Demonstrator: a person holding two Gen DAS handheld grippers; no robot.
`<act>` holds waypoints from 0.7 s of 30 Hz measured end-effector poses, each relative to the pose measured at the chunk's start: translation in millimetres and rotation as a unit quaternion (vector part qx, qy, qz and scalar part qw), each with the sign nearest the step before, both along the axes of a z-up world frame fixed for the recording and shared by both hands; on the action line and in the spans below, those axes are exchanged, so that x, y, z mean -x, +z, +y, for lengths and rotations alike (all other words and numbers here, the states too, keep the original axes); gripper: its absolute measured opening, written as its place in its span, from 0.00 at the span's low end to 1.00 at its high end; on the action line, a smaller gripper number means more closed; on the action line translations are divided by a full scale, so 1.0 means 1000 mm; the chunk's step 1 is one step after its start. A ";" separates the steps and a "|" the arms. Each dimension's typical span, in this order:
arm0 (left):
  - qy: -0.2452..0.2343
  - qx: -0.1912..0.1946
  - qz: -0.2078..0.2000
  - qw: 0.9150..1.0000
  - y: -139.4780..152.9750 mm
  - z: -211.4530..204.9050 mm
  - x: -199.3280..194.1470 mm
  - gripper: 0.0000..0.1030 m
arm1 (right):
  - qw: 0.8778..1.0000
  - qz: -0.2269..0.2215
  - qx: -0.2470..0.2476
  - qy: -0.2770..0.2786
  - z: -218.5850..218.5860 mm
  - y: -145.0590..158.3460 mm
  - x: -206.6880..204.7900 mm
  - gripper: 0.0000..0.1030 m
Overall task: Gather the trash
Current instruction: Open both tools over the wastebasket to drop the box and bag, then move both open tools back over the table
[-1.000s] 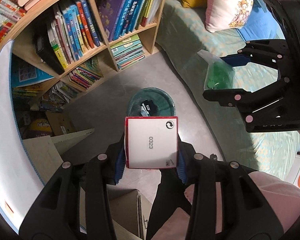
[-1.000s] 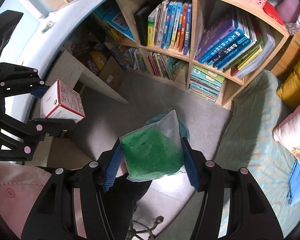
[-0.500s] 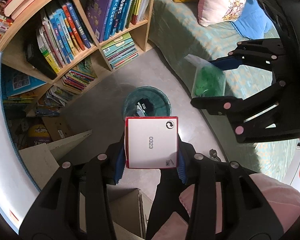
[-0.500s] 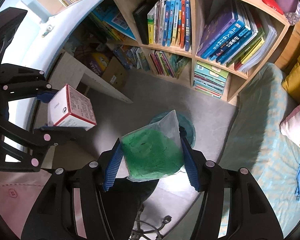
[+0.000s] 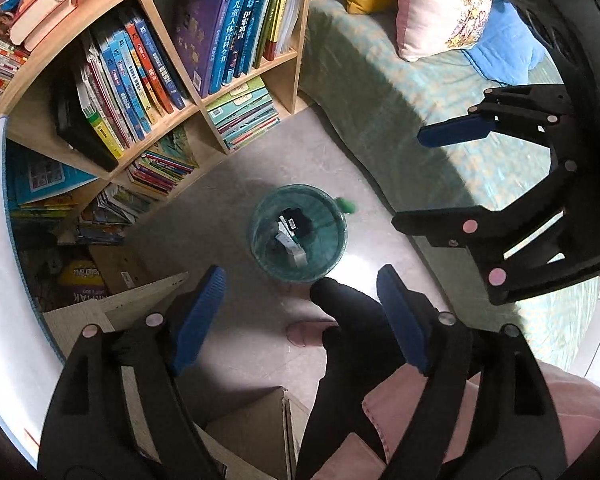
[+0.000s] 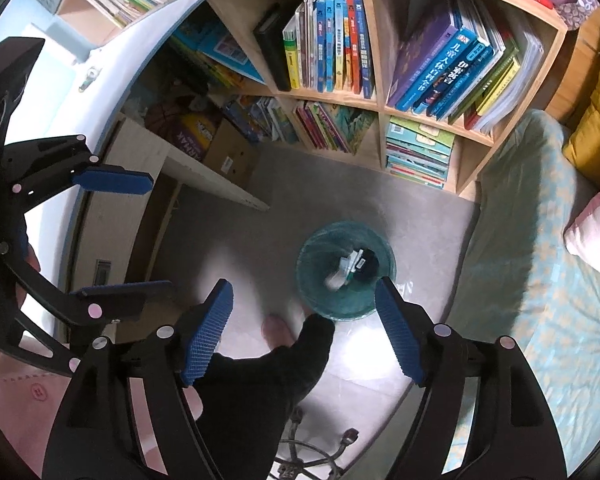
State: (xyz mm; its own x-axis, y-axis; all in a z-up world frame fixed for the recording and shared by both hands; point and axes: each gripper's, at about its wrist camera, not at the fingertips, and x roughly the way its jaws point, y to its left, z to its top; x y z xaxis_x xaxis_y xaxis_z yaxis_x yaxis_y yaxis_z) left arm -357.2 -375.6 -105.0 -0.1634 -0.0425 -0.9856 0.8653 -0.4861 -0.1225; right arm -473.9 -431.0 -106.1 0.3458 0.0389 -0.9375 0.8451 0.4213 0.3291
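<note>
left gripper [image 5: 300, 312]: my jaws just opened, white "0323" box gone | right gripper [image 6: 304, 328]: jaws just opened, green bag gone | both empty above teal bin [image 5: 298, 234], trash inside | green scrap [image 5: 346, 205] blurred at rim | "DK" on book [image 5: 242, 36]

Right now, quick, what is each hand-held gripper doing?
Left hand-held gripper: open, holding nothing; its jaws have just been opening.
Right hand-held gripper: open, holding nothing; its jaws have just been opening.

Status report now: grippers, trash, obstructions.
Left gripper and right gripper just opened, fingers empty. Green bag at the trash bin rim; box not clearly seen. No obstruction above the bin.
</note>
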 end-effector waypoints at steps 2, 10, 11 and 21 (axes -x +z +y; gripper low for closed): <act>0.002 0.002 -0.001 1.000 0.001 0.001 -0.001 0.74 | 1.000 0.003 0.000 -0.001 -0.001 0.000 0.000 0.72; 0.021 0.010 0.003 1.000 0.007 0.003 -0.014 0.74 | 1.000 0.007 0.008 0.000 -0.003 0.004 -0.002 0.72; 0.023 0.010 0.003 1.000 0.008 0.004 -0.016 0.74 | 1.000 0.008 0.009 0.002 -0.004 0.004 -0.003 0.72; 0.053 0.024 0.006 0.998 0.019 0.009 -0.038 0.76 | 0.999 0.011 0.025 0.025 -0.009 0.015 -0.019 0.75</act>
State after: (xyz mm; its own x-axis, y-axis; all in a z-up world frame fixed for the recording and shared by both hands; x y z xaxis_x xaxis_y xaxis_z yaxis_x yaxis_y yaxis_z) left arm -319.2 -366.5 -85.6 -0.1673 -0.1075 -0.9800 0.9107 -0.3978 -0.1118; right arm -455.0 -440.4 -91.1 0.3234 0.0086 -0.9462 0.8298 0.4781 0.2879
